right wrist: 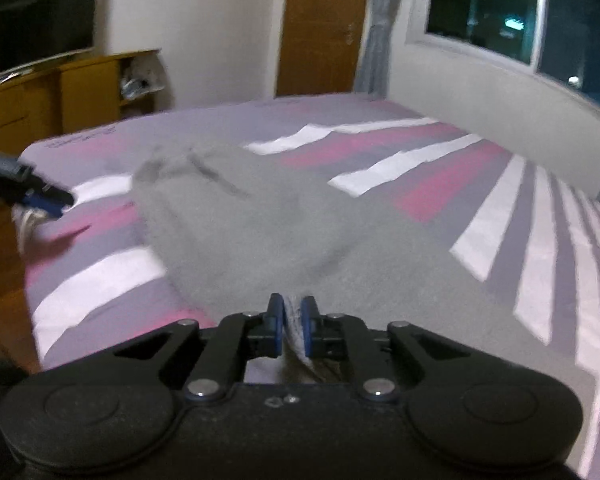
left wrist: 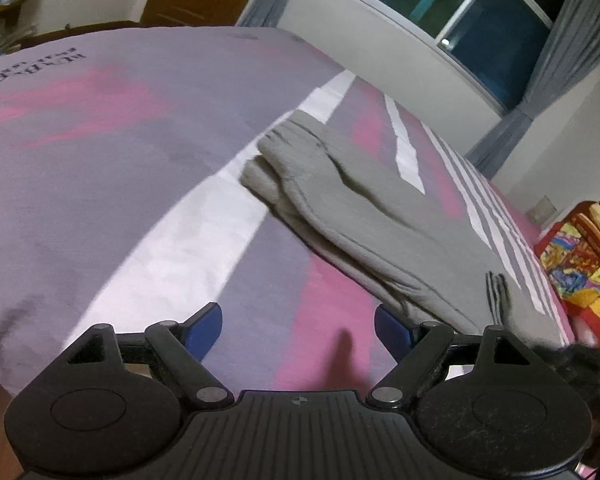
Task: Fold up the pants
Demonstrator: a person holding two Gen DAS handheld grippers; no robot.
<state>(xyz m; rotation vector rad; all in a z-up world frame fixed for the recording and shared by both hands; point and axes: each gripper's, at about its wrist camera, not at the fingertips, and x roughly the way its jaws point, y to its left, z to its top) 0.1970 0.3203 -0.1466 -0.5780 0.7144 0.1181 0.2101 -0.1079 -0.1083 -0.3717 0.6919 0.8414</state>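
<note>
Grey pants [right wrist: 260,224] are clamped by the right gripper [right wrist: 293,322]; the left gripper [left wrist: 298,330], spread apart, is held at nine o'clock over the bed [left wrist: 100,160].

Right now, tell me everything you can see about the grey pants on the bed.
The pants are plain light grey, soft like sweatpant fleece, lying on the striped bed sheet with both legs stacked one on the other. The cuffs point toward the far end. A dark drawstring shows near the waist. The right gripper is shut on a fold of the fabric, lifting it slightly. The left gripper is open beside the pants, not touching them.
</note>
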